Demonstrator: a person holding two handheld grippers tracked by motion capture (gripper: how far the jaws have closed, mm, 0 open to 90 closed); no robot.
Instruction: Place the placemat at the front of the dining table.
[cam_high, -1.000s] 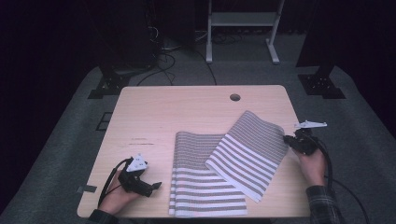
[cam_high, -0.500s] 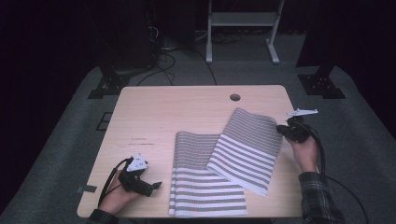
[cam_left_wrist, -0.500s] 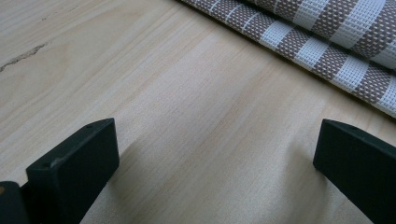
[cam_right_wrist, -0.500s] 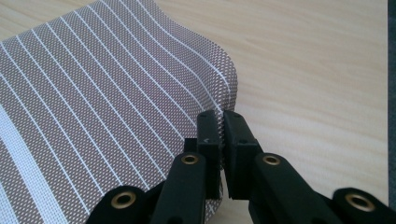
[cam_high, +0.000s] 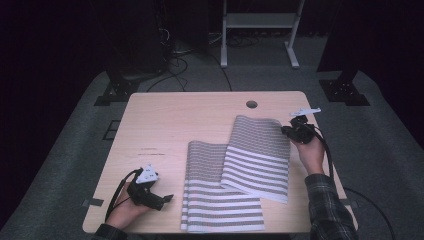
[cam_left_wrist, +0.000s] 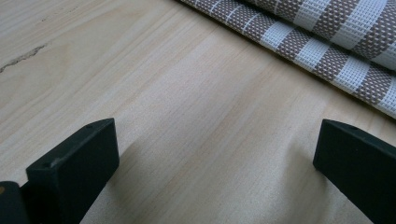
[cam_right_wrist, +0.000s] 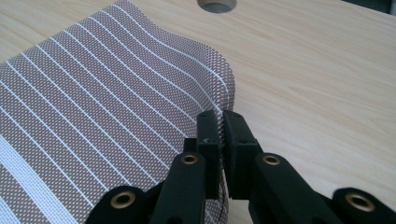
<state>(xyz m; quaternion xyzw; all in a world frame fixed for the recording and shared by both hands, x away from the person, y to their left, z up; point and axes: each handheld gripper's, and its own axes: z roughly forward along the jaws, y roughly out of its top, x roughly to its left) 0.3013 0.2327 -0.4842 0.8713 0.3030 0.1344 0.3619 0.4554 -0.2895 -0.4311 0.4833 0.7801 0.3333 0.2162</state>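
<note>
Striped cloth (cam_high: 240, 172) lies folded at the table's (cam_high: 170, 120) near right; the right gripper (cam_right_wrist: 221, 133) pinches its far corner to drag it, while the left gripper (cam_high: 159, 197) rests released nearby.

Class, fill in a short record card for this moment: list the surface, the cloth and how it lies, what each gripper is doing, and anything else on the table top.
Surface: wooden table
Cloth: striped mat, one part folded over the rest
Right gripper: jaws shut on the mat's edge near its far right corner
Left gripper: jaws open, resting on bare wood beside the mat, holding nothing
Other: round hole near the table's far edge
</note>
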